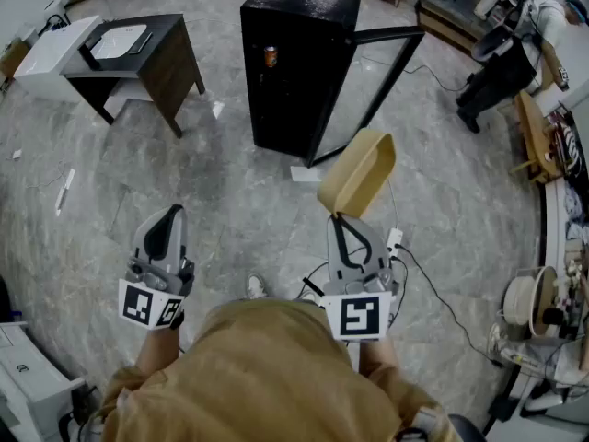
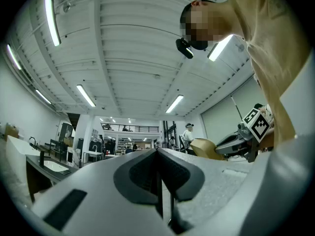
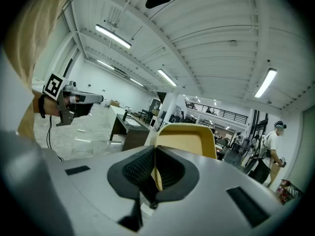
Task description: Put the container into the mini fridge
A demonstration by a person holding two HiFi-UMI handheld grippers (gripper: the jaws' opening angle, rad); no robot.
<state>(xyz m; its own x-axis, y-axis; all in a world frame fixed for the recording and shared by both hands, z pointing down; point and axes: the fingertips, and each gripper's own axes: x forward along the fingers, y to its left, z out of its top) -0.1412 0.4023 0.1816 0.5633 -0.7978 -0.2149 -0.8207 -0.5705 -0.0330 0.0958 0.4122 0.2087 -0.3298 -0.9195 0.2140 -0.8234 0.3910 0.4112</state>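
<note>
Closest to us, below the head camera, our tan shirt (image 1: 267, 376) fills the bottom edge. Both marker cubes sit just ahead of it.

Left gripper (image 1: 169, 217): held out over the grey stone floor (image 1: 230, 201). Its own view shows the jaws drawn together with nothing between them. It points slightly upward, toward the ceiling lights.

Right gripper (image 1: 345, 224): level with the left one and well apart from it. Its jaws are pinched together on the thin rim of the container (image 1: 361, 168). In the right gripper view the tan wall runs down between the two dark pads (image 3: 135, 168) and rises above them as a rounded rectangle.

Container: tan and open-topped, tilted in the air, carried ahead of the right gripper. It is clear of the floor and touches nothing but the jaws. It hangs near the lower corner of the fridge door, outside the fridge.

A white shoe (image 1: 257, 288) shows between the grippers. A black cable (image 1: 433, 293) trails across the floor at our right.

Farther out stands the mini fridge (image 1: 294, 44), black and upright. Its glass door (image 1: 386, 35) is swung wide toward the right. We note a can (image 1: 271, 57) on the fridge's open side, though we cannot tell what it rests on.

Left of the fridge, and apart from it, is a dark table (image 1: 170, 63) with a white basin set in its top.
</note>
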